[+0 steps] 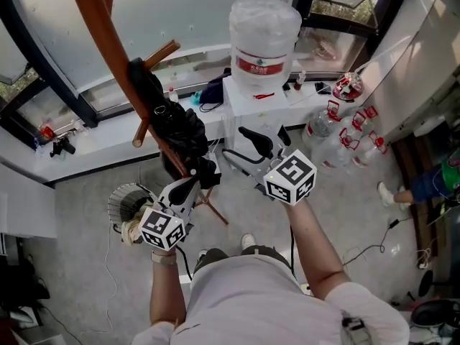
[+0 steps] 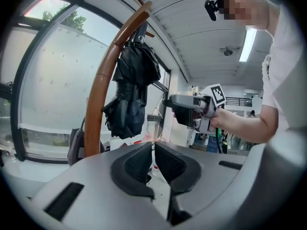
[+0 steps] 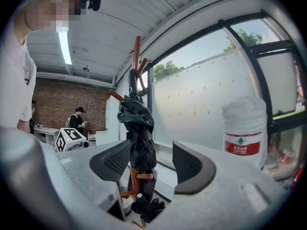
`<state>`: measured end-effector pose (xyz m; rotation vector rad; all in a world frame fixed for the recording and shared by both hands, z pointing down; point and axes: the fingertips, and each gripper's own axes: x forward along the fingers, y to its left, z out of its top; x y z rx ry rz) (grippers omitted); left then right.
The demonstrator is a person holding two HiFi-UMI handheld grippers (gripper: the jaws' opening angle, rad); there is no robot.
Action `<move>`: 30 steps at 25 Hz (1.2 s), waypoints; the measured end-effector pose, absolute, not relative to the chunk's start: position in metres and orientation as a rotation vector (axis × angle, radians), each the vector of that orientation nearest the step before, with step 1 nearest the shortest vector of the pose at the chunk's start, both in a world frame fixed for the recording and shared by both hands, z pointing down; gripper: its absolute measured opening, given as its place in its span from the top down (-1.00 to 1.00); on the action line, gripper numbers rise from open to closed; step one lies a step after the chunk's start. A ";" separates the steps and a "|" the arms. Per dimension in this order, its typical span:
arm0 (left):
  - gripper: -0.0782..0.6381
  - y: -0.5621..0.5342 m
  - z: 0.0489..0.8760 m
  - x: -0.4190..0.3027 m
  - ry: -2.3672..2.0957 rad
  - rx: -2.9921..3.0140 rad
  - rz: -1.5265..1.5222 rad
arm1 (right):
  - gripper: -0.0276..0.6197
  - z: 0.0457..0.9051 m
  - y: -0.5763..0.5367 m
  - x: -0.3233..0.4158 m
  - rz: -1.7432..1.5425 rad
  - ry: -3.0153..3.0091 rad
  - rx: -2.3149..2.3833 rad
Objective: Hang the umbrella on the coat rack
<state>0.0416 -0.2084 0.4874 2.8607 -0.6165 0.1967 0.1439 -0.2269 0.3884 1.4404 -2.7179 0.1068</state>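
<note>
A black folded umbrella (image 1: 176, 124) hangs by its top on the brown wooden coat rack (image 1: 108, 34), draped against the curved pole. The left gripper view shows the umbrella (image 2: 132, 87) up on the rack's pole (image 2: 103, 80). My left gripper (image 1: 190, 187) sits just below and in front of it, apart from it, its pads (image 2: 144, 162) together with nothing between them. My right gripper (image 1: 244, 148) stands open to the right of the umbrella, not touching it. In the right gripper view the umbrella (image 3: 139, 133) shows through the gap, farther off.
A big water bottle (image 1: 264, 38) stands on a white dispenser just behind the right gripper. Several empty water bottles (image 1: 345, 131) lie on the floor at the right. A round wire fan (image 1: 129, 201) sits on the floor by the rack's base. A window sill (image 1: 93, 139) runs behind.
</note>
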 end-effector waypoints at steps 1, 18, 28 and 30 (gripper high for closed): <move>0.77 -0.208 0.488 0.045 -0.601 2.864 0.198 | 0.08 0.391 -0.223 0.147 0.103 -2.712 1.463; 0.77 -0.210 0.498 0.077 -0.440 2.887 0.220 | 0.34 0.449 -0.166 0.190 0.159 -2.561 1.773; 0.77 -0.205 0.507 0.089 -0.374 2.895 0.221 | 0.36 0.482 -0.144 0.195 0.222 -2.488 1.878; 0.77 -0.202 0.509 0.091 -0.363 2.895 0.223 | 0.36 0.487 -0.142 0.194 0.229 -2.480 1.881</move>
